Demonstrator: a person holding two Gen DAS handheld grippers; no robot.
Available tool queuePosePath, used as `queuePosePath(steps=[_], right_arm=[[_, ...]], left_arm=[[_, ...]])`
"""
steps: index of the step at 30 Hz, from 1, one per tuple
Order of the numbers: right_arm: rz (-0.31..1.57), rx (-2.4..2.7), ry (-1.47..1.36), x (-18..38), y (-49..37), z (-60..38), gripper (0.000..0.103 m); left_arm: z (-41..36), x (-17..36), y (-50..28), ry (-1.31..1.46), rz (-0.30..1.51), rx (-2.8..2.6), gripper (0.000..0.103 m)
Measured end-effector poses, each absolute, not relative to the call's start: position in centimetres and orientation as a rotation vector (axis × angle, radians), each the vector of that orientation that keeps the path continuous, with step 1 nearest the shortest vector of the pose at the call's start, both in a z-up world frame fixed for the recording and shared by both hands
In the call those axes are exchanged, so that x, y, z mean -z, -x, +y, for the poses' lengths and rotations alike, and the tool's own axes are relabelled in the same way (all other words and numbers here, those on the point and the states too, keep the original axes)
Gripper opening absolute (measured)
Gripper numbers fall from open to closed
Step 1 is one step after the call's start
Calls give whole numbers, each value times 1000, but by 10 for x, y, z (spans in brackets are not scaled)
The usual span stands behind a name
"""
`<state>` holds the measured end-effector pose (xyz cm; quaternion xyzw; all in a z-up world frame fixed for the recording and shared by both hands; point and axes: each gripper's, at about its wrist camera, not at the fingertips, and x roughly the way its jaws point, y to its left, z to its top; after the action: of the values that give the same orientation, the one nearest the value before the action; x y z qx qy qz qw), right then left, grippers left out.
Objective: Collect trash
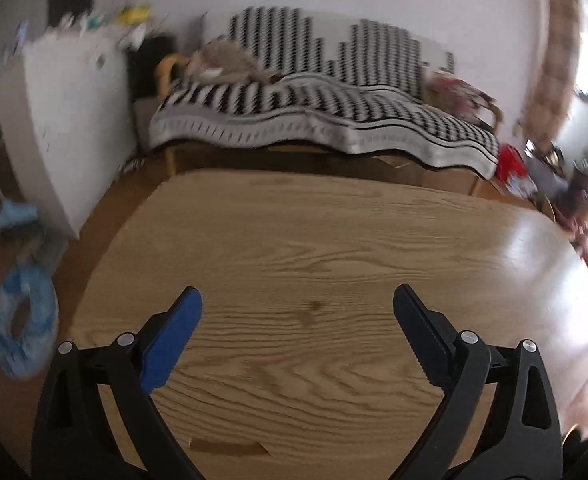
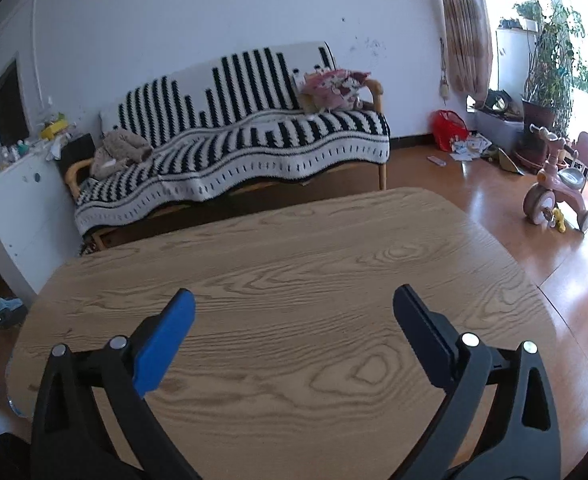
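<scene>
Over wood table (image 2: pixel 294 240), L tool (image 1: pixel 298 300) & R tool (image 2: pixel 294 300) both spread apart, empty; no legible writing.

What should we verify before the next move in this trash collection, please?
1. Left gripper empty, jaws apart: ok.
2. Right gripper empty, jaws apart: ok.
3. Trash within reach on the wooden table: not ok, none visible on it.
4. Next target chosen: cannot tell; scattered papers lie on the floor beside the red bag.
5. Left wrist view sharp: not ok, blurred.
6. Bin located: cannot tell.
</scene>
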<state>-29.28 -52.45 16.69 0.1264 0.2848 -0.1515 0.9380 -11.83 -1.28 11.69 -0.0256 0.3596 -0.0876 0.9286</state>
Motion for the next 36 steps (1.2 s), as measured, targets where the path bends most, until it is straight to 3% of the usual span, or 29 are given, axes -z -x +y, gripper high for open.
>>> queuePosePath(steps=[8, 15, 21, 36], right_arm=[[677, 449, -238, -73, 229, -584, 96], [812, 516, -297, -8, 205, -637, 96], [915, 520, -276, 8, 181, -644, 97], [920, 509, -269, 9, 174, -642, 98]], left_arm=[[48, -39, 39, 234, 829, 26, 94], [51, -14, 8, 160, 879, 0, 94], [44, 0, 3, 68, 931, -2, 96], [35, 4, 1, -16, 953, -5, 97]])
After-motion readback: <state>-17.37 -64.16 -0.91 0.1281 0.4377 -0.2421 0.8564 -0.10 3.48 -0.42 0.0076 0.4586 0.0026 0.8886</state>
